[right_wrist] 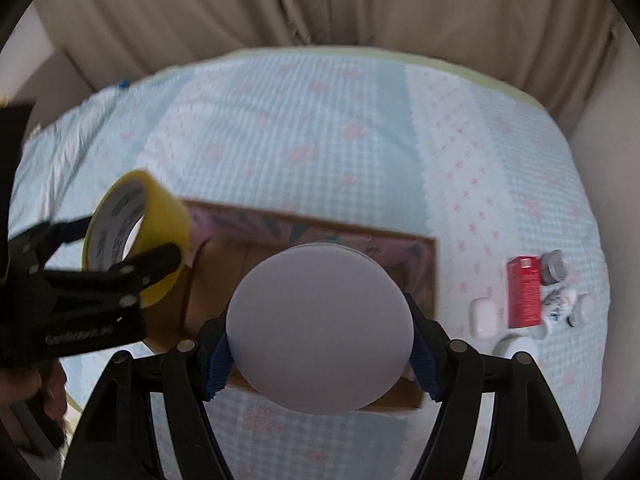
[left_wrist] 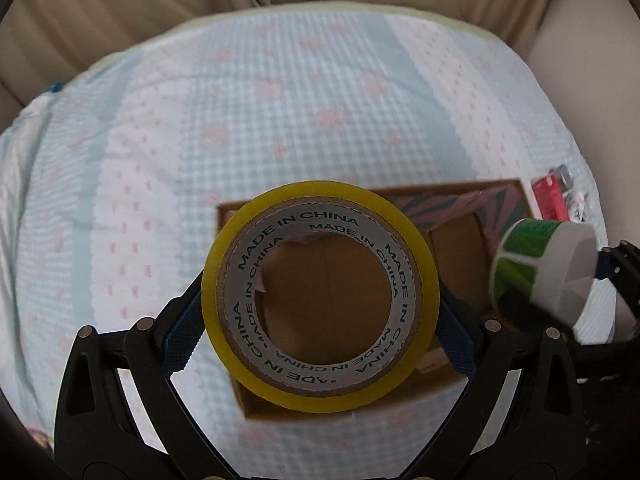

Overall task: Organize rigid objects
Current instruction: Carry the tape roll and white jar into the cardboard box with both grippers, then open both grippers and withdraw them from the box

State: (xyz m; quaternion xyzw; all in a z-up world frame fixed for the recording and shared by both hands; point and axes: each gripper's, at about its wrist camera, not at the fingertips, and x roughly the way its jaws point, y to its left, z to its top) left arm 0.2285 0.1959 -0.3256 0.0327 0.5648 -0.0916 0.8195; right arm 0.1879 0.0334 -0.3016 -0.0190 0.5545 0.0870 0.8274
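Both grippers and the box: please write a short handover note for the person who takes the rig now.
Left gripper: shut on the yellow tape roll, held above the open cardboard box.
Right gripper: shut on the green-labelled white jar, also over the box.
Nothing visible inside the box.
Left: release both into the box, then collect the red carton, white case and small jars on the bedsheet to the right.

Counts: one yellow tape roll (left_wrist: 320, 292). One green-labelled jar (left_wrist: 544, 268) with white lid. One cardboard box (right_wrist: 224, 256). One red carton (right_wrist: 525, 291). One white case (right_wrist: 483, 317). One grey-capped pot (right_wrist: 554, 267). Two grippers (left_wrist: 320, 320) (right_wrist: 320, 352). Small white pieces by the carton, too blurred to count.
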